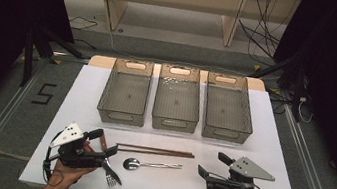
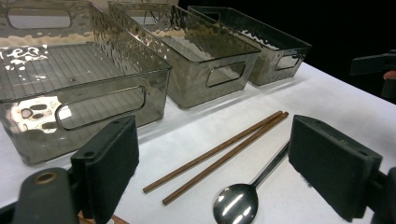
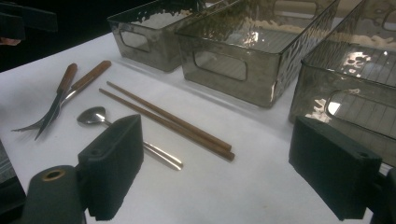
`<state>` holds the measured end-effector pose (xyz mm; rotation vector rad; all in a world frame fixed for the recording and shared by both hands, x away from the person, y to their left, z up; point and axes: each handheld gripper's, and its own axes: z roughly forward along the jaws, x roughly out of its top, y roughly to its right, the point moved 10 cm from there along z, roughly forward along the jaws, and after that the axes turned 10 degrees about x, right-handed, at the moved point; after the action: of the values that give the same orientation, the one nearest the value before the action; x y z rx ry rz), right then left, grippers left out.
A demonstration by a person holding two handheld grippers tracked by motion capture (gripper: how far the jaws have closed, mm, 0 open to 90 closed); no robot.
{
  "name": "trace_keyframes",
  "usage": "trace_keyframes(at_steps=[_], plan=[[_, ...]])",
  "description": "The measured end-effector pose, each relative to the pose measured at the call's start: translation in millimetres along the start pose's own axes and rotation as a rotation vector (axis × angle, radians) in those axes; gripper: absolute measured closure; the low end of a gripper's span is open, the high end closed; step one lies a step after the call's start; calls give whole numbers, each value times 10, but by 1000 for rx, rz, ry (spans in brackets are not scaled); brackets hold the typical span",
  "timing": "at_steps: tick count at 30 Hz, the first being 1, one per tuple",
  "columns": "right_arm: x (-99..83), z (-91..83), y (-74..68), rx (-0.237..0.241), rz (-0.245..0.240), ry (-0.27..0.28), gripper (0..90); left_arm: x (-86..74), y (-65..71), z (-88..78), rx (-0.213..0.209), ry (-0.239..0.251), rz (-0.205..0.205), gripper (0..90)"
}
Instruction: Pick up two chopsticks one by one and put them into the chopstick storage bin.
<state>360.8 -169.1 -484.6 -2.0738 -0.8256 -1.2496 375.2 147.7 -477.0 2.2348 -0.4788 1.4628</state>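
Observation:
A pair of brown chopsticks (image 1: 155, 150) lies across the white table (image 1: 271, 140), with a metal spoon (image 1: 146, 164) just in front of it. A wooden-handled fork (image 1: 111, 180) and knife (image 1: 113, 171) lie crossed at the left. My left gripper (image 1: 102, 143) hovers open over their handles, holding nothing. In the left gripper view my left gripper (image 2: 219, 140) looks past its wide jaws at the chopsticks (image 2: 219, 151) and spoon (image 2: 236, 203). My right gripper (image 1: 215, 165) stands open right of the spoon. The right gripper view shows my right gripper (image 3: 219, 140), the chopsticks (image 3: 173, 119), spoon (image 3: 93, 115), knife (image 3: 58, 95) and fork (image 3: 86, 79).
Three see-through grey bins stand in a row at the back of the table: left bin (image 1: 121, 113), middle bin (image 1: 174, 122), right bin (image 1: 225, 131). Nothing lies inside them. Wooden shelving and cables sit on the floor beyond the table.

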Motion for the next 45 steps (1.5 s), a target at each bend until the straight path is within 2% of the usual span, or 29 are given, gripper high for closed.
trace_keyframes(at_steps=[8,17,20,24,26,27,28,31,36,37,39,42,43,45], plan=[[62,55,11,7,-27,-47,196,5,-15,1,6,5,-6,157],[188,177,23,45,-72,-145,210,2,-22,7,6,2,-6,157],[288,307,2,94,-115,-216,231,4,-26,4,8,3,-8,157],[349,488,-18,132,-166,-325,255,4,-27,4,8,3,-7,157],[389,582,-20,145,-197,-366,267,5,-26,1,7,3,-7,157],[389,582,-20,145,-197,-366,267,6,-26,0,7,3,-6,157],[410,680,-20,167,-219,-417,272,6,-28,0,7,3,-8,157],[406,818,-12,190,-275,-498,294,7,-28,0,8,3,-10,157],[348,1035,-2,228,-306,-609,342,11,-32,-1,10,6,-16,157],[348,1035,-2,228,-306,-609,342,12,-33,-2,10,7,-17,157],[303,1154,15,234,-327,-668,360,12,-34,-3,11,6,-16,157],[284,1227,13,240,-330,-688,380,11,-34,-3,11,5,-16,157],[263,1285,22,257,-351,-714,393,11,-35,-2,12,5,-17,157],[241,1328,26,257,-359,-739,406,9,-38,0,12,4,-17,157]])
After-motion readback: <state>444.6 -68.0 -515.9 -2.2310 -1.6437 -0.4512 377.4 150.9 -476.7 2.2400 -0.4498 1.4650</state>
